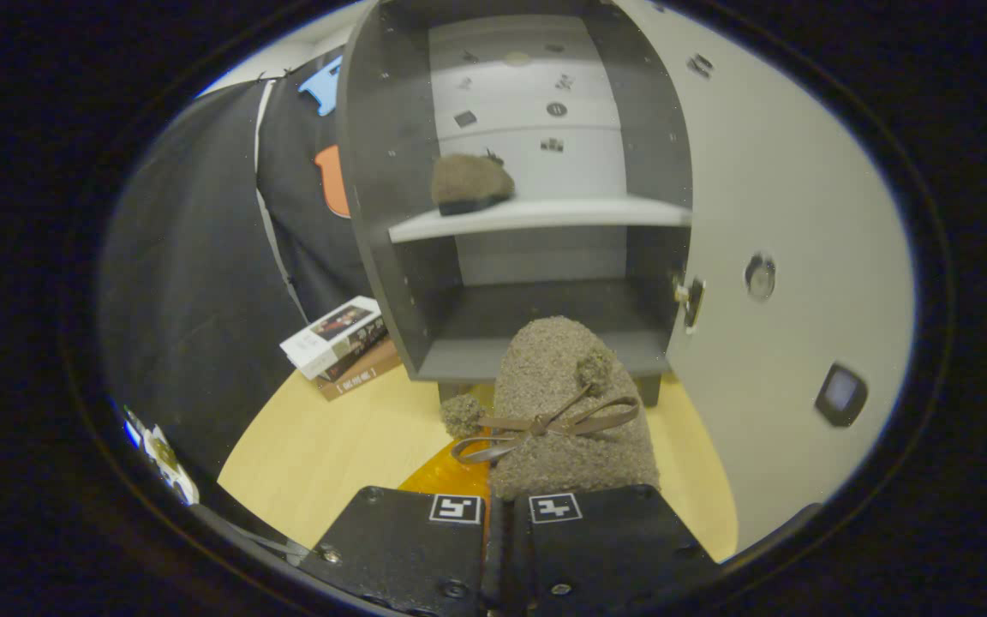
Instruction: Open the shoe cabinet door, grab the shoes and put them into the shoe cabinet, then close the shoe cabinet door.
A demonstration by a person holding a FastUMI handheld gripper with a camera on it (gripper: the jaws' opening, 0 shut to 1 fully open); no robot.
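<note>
A: Slipper [566, 403], fuzzy brown with a ribbon bow and pompoms, sits just ahead of the gripper [506, 506], toe pointing at the shoe cabinet [391, 214]. Its heel end runs down behind the fingers.

B: Gripper state?

A: Fingers look pressed nearly together, only a thin slit between them. Probably pinching the slipper's heel edge, but the contact is hidden, so can't tell for sure.

B: Cabinet?

A: Cabinet door [785, 257] is swung wide open on the right. Other slipper [469, 182] already lies on the white shelf [545, 214], left side. Lower compartment is bare.

B: Step in hand?

A: Carrying the second slipper in, I'd judge. Do it well: keep the toe level, go in centred, clear the hinge [692, 300] on the right wall, set it deep enough that the door can close, then release.
</note>
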